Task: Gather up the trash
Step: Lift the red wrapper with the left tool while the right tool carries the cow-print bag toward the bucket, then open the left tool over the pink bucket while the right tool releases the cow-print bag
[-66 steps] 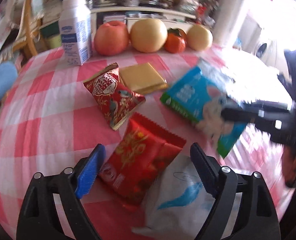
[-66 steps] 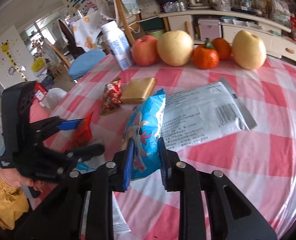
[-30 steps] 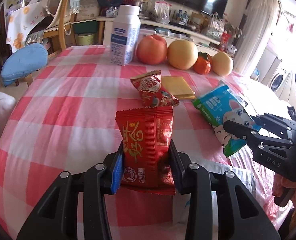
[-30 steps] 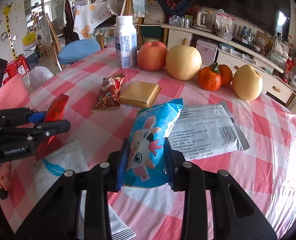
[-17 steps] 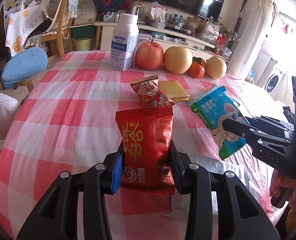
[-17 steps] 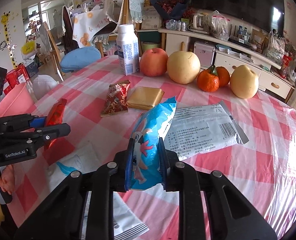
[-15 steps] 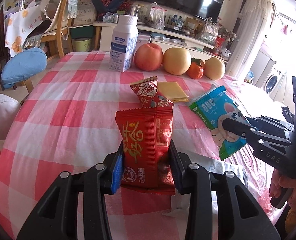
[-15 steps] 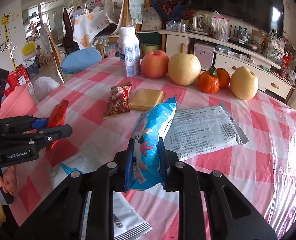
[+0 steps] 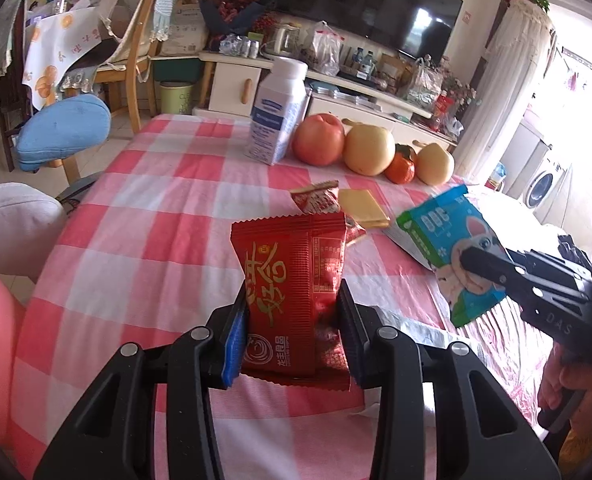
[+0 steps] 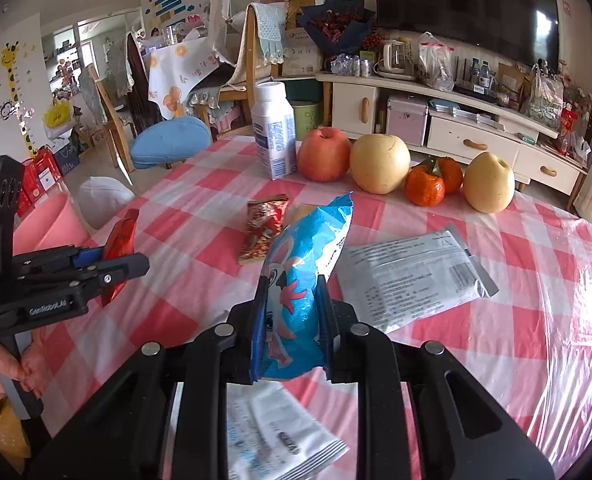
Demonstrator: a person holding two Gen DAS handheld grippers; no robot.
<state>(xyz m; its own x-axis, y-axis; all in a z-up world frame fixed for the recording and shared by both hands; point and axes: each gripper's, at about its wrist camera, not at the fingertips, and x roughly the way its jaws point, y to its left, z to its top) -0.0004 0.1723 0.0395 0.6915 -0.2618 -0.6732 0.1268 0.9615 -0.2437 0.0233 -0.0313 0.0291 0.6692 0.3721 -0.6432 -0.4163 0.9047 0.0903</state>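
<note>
Left tongs (image 9: 292,332) are clamped on a red packet (image 9: 292,292), held upright above the near edge of the worktop (image 9: 144,240). Right tongs (image 10: 290,328) pinch a blue packet (image 10: 299,284) the same way, lifted clear of the cloth. Under the right tongs lies a white wrapper (image 10: 272,432), and to the right, just beyond them, a grey pouch (image 10: 411,280) lies flat. Farther in rest a small red wrapper (image 10: 264,232) and a yellow pack (image 9: 363,208), touching each other. At the far side stand a milk carton (image 10: 274,132) and a row of fruit (image 10: 379,164), which likely stay. A pink bin (image 10: 48,224) shows off the worktop's left edge, near the left tongs. Both packets probably go there next; it would be wise to keep both grips firm while carrying, bring each packet over the bin's mouth before letting go, and take the left one first so the tongs do not cross.
</note>
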